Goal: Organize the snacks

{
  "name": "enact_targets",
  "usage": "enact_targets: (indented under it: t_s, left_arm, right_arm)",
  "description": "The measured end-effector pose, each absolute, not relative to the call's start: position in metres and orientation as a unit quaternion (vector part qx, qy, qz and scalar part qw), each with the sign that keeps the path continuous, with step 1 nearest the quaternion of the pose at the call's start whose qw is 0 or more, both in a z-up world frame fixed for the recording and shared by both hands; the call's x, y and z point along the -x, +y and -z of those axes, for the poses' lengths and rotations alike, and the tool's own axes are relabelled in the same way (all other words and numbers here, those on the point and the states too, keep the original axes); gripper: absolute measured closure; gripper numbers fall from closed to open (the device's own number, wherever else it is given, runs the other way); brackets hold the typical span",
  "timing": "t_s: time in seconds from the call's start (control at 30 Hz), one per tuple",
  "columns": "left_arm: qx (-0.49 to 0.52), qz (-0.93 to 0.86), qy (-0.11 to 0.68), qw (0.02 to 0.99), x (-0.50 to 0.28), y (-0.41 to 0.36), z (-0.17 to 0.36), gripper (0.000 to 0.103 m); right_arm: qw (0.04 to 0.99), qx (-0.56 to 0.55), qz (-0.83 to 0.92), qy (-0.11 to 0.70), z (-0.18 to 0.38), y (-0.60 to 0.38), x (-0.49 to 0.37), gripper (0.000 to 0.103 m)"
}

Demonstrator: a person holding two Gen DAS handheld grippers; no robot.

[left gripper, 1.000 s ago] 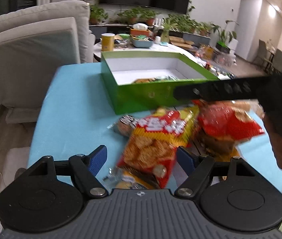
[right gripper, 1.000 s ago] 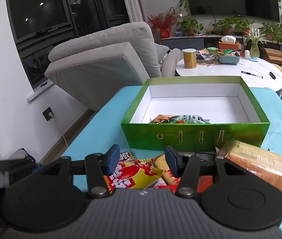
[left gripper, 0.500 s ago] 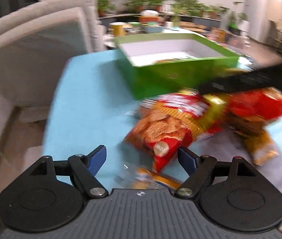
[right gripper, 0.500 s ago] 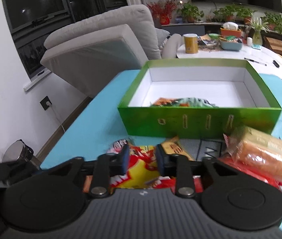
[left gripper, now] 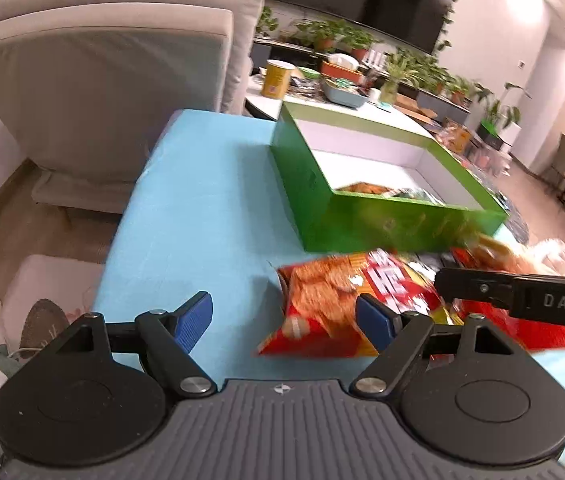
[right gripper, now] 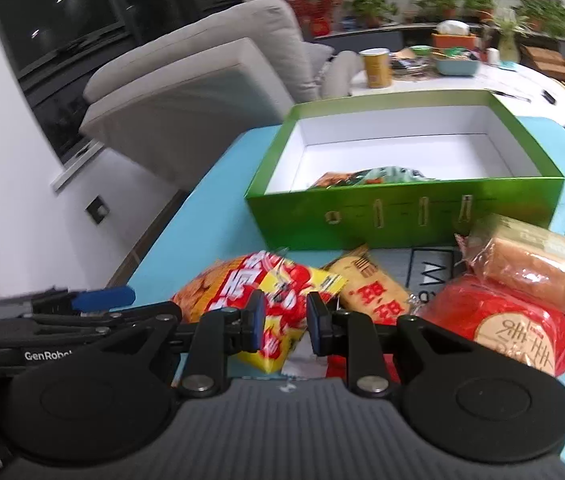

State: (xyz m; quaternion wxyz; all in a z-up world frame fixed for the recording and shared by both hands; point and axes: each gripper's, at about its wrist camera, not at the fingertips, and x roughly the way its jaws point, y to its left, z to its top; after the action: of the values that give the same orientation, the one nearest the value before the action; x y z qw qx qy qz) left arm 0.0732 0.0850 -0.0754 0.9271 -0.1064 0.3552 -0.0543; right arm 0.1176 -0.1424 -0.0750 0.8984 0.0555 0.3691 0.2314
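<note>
A red-and-yellow chip bag [right gripper: 266, 292] lies on the blue table [left gripper: 202, 208] in front of the green box [right gripper: 402, 216]. My right gripper [right gripper: 286, 322] is shut on the bag's near end, a pad on each side of it. In the left wrist view one of its black fingers [left gripper: 482, 290] reaches over the same bag [left gripper: 322, 296]. My left gripper [left gripper: 284, 322] is open beside the bag's lower end, its right pad [left gripper: 374, 324] close to the bag and pressing on nothing. One green-orange packet [right gripper: 370, 176] lies inside the box.
A wrapped bread loaf [right gripper: 534, 264], a red pack [right gripper: 502, 320] and a tan pack [right gripper: 370, 288] lie right of the bag. A grey sofa [left gripper: 102, 80] stands beyond the table's left edge. A white round table with a yellow can [right gripper: 376, 66] is behind the box.
My right jaws have narrowed from wide open onto the chip bag. My left gripper has swung leftward and rolled, staying open; the bag now sits toward its right finger.
</note>
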Motion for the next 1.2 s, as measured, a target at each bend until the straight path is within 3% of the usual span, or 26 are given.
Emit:
enact_targets:
  t_s: [0.2,0.33,0.6,0.8,1.07,1.2]
  left_arm:
    - [0.107,0.068,0.383,0.915,-0.093,0.082,0.089,0.026]
    - [0.115,0.073,0.38,0.915,-0.086,0.084,0.099,0.018]
    - [0.114,0.083,0.38,0.914,-0.081,0.086,0.1,0.019]
    - [0.108,0.089,0.377,0.915,-0.08,0.087,0.101,0.022]
    - [0.133,0.141,0.389,0.901,-0.082,0.086,0.105,0.043]
    - [0.123,0.145,0.39,0.901,-0.082,0.084,0.104,0.044]
  right_arm:
    - [0.883,-0.036,-0.238,0.403,0.088,-0.127,-0.126,0.028]
    - [0.886,-0.028,-0.231,0.402,0.096,-0.128,-0.117,0.028]
    - [0.882,-0.067,-0.237,0.401,0.097,-0.136,-0.107,0.027]
    - [0.885,-0.077,-0.22,0.404,0.098,-0.139,-0.102,0.026]
    - [0.867,-0.104,-0.235,0.426,0.104,-0.138,-0.115,0.025]
    - [0.868,-0.105,-0.224,0.43,0.103,-0.141,-0.112,0.027]
